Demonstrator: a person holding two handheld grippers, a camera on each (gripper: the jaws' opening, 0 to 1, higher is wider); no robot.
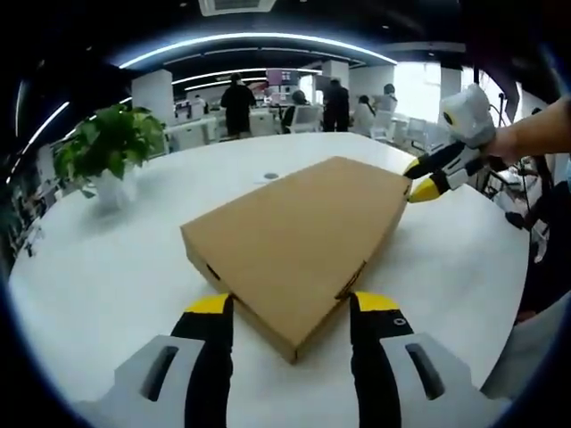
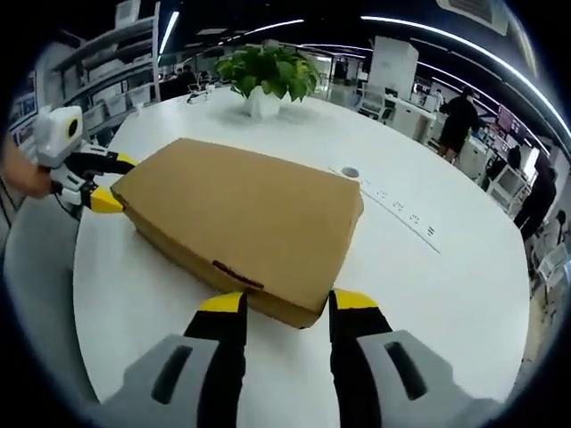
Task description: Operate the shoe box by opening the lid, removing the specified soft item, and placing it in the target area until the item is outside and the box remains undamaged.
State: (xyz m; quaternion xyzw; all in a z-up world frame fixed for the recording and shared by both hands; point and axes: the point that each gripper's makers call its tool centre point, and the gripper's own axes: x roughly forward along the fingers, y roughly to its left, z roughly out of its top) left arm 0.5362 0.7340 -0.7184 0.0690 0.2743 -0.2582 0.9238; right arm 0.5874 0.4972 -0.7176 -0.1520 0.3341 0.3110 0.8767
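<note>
Left gripper view: a closed cardboard shoe box (image 1: 299,236) lies flat on the white table (image 1: 116,267), near corner between the spread left gripper (image 1: 292,308), long axis running away rightward to the right gripper (image 1: 417,178) (open, straddling the far corner). Right gripper view: the box's corner sits between the spread jaws, no readable writing; a potted plant (image 2: 266,76) stands beyond.

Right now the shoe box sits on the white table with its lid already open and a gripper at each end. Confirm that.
Not quite: the lid of the shoe box is shut flat, as the left gripper view shows. It does sit on the white table with the left gripper and right gripper at opposite ends.
</note>
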